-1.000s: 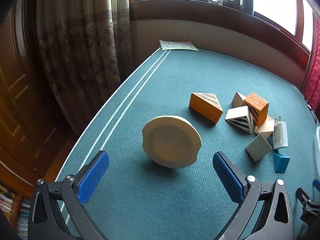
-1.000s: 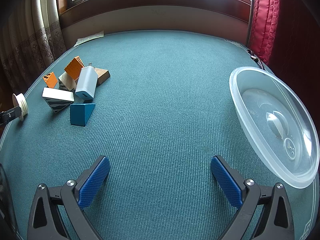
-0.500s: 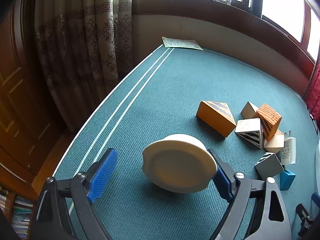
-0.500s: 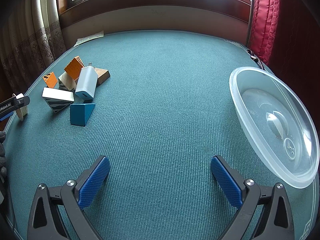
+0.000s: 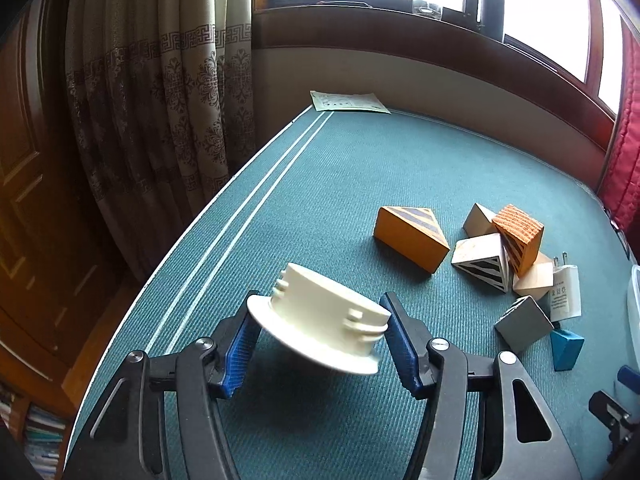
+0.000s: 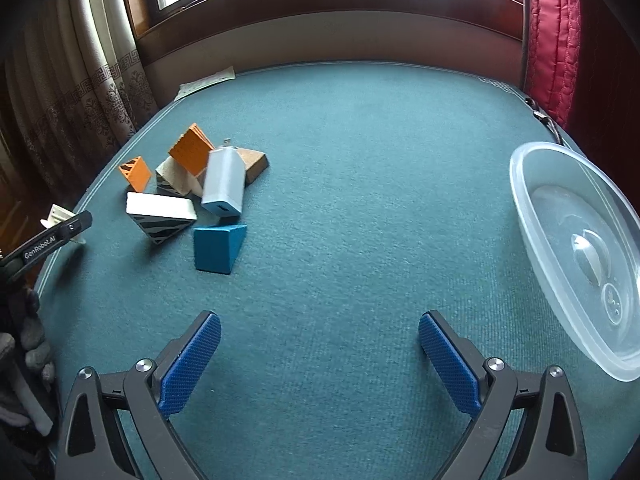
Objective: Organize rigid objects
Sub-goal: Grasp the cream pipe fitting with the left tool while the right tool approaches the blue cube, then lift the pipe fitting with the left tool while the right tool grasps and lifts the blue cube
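The left gripper [image 5: 320, 340] has just been closing its jaws and now has the cream round lid [image 5: 326, 326] between them, low in the centre of the left wrist view; the blue pads [image 5: 240, 354] seem to press on its rim from both sides, and the lid is tilted, with its threaded part turned up and away. The main risk is in this hold — the pads catch only a thin, round edge, so I judge the lid could turn or slip out when it is carried, and fall on the green table cover [image 6: 360, 140]. The right gripper [image 6: 320, 364] is wide open with nothing in it, at the bottom of its own view. The clear plastic bowl [image 6: 536, 208] stands at the right edge of that view, well apart from the lid, so the way there is long. The pile of wooden blocks [image 6: 188, 188] and the white charger [image 6: 224, 184] lie in the upper left — a low pass could knock them.
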A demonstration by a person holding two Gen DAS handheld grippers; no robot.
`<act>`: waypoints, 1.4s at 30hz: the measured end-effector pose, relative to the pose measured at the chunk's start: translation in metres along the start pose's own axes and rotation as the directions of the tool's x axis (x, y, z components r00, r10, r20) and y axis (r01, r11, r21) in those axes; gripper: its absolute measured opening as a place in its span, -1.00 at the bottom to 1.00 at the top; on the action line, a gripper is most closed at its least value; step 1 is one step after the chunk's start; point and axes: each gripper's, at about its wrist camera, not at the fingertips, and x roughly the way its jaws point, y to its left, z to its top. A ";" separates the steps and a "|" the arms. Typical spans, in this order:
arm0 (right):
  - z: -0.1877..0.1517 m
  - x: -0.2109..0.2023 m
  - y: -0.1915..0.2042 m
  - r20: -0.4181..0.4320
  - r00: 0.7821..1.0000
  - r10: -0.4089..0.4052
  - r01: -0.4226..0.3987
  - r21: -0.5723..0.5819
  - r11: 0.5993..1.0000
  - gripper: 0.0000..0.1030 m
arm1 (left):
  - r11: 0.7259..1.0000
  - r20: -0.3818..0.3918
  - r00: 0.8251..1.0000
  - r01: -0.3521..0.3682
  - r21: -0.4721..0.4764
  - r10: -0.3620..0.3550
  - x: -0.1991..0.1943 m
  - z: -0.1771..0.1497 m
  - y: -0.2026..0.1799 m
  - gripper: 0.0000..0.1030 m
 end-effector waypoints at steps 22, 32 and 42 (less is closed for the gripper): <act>0.032 0.031 0.061 0.023 1.000 0.002 0.000 -0.094 0.996 -0.18 | 0.997 -0.065 0.996 0.055 -0.056 -0.059 0.008 -0.003 0.010 0.38; 0.027 0.025 0.060 0.054 0.998 -0.014 0.018 -0.086 0.996 -0.35 | 0.998 -0.086 0.995 0.042 -0.053 -0.047 0.010 -0.003 0.010 0.38; 0.019 0.017 0.058 0.084 0.996 -0.001 0.008 -0.080 0.997 -0.35 | 0.997 -0.046 0.998 0.051 -0.050 -0.053 0.005 -0.003 0.010 0.20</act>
